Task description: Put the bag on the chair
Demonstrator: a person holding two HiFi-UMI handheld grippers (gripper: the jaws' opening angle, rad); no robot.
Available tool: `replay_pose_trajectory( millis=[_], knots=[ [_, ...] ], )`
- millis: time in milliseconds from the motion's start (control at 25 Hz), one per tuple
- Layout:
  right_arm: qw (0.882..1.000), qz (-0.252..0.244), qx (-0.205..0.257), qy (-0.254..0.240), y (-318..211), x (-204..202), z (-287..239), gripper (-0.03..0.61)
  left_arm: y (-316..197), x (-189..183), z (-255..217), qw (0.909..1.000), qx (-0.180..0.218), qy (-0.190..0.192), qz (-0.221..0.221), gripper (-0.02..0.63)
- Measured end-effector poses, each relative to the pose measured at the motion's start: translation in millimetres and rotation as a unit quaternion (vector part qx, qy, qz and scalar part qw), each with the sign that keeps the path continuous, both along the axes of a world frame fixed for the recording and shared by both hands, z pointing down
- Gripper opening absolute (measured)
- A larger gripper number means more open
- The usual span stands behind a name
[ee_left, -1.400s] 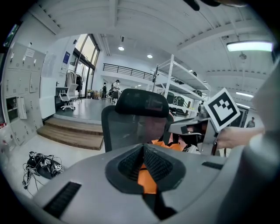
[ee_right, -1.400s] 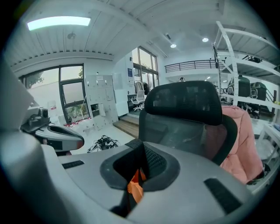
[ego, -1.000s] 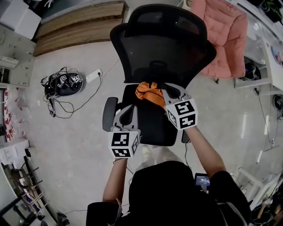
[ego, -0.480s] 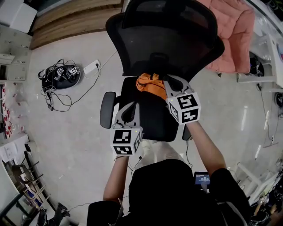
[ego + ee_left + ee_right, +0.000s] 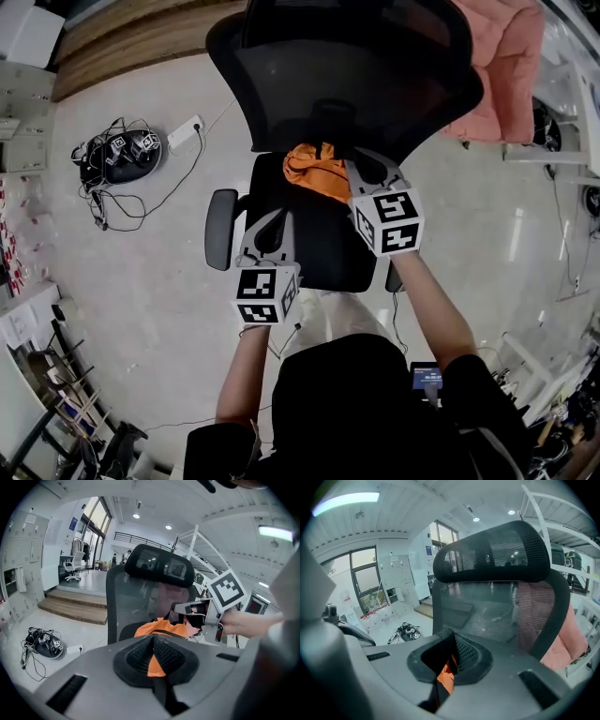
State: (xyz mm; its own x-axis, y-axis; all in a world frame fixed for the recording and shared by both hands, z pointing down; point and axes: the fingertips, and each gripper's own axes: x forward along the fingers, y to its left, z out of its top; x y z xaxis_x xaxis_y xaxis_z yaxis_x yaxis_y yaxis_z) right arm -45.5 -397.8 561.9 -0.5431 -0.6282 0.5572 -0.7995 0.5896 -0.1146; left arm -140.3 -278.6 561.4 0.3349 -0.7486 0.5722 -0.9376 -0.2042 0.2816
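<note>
Orange bag (image 5: 317, 172) clamped by right gripper (image 5: 452, 641): jaws closed, orange fabric pinched btwn pads. Bag held at right gripper's tip, ahead & to right of left gripper (image 5: 153, 641), low over rear of black office chair (image 5: 323, 253) seat, close to mesh backrest. Contact w/ seat not discernible. Left gripper's jaws seen together. Orange sliver shown in gap below pads, source unclear. Left gripper held nearer person, apart from bag, over seat's left side. Both grippers angled downward.
</note>
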Motion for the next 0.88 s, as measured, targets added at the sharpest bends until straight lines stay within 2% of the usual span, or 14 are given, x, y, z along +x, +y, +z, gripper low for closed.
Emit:
replay_pose_trajectory(
  millis=[280, 880],
  knots=[
    [1.0, 0.009, -0.007, 0.001, -8, 4, 14, 0.0, -10, -7, 10, 1.0, -0.004, 0.001, -0.008, 0.011],
    [0.999, 0.024, -0.028, 0.005, -8, 17, 47, 0.001, 1, 7, 31, 0.9996, -0.028, 0.003, 0.005, 0.011]
  ],
)
